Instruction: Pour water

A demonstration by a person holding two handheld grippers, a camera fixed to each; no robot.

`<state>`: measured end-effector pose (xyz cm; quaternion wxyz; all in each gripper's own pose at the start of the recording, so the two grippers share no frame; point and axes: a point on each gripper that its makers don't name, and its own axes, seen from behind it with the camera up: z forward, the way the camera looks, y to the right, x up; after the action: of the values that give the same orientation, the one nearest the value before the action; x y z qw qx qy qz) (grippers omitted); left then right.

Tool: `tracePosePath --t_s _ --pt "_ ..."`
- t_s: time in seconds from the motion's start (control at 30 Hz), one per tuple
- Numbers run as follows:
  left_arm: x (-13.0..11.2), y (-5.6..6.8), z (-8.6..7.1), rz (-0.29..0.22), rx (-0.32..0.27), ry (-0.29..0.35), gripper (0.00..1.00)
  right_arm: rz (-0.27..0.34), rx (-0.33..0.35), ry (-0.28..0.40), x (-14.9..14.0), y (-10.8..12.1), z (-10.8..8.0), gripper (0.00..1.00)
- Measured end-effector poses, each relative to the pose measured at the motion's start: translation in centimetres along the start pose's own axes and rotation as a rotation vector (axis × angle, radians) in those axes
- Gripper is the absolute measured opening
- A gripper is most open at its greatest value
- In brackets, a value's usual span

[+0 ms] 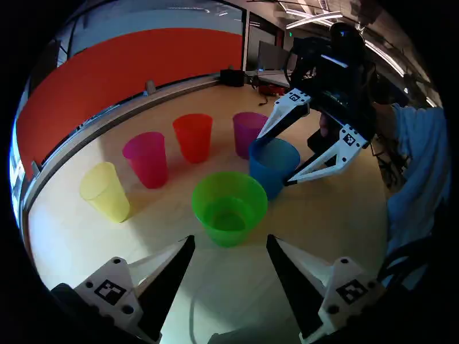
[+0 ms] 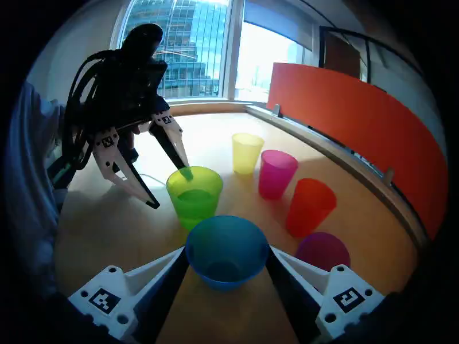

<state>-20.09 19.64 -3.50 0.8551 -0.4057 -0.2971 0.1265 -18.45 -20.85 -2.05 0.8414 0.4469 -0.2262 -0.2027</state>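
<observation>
A blue cup point(image 2: 226, 252) stands upright between my right gripper's point(image 2: 227, 252) two fingers, which press on its sides. In the left gripper view that same right gripper point(image 1: 272, 160) holds the blue cup point(image 1: 274, 163) just behind a green cup point(image 1: 229, 206). The green cup point(image 2: 194, 198) stands on the table with what looks like some liquid in it. My left gripper point(image 1: 229, 238) is open, its fingertips just short of the green cup. In the right gripper view the left gripper point(image 2: 171, 188) reaches the green cup's far left side.
Yellow point(image 1: 106, 192), pink point(image 1: 148, 159), red point(image 1: 193, 137) and purple point(image 1: 248, 132) cups stand in an arc behind the green one on the wooden table point(image 1: 333, 218). An orange partition point(image 1: 126, 63) runs along the table's far edge. A sleeve point(image 1: 419, 172) is at the right.
</observation>
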Motion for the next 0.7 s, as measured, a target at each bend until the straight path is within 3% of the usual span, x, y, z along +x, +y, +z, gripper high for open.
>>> tracePosePath --t_s 0.37,0.7 --pt "-0.1 -0.2 -0.4 0.008 0.024 0.0 0.93 0.009 -0.02 -0.01 -0.5 0.1 -0.8 1.0" --pt "-0.4 -0.2 -1.7 -0.002 0.053 0.016 0.93 0.012 -0.056 -0.011 -1.2 -0.1 -3.2 1.0"
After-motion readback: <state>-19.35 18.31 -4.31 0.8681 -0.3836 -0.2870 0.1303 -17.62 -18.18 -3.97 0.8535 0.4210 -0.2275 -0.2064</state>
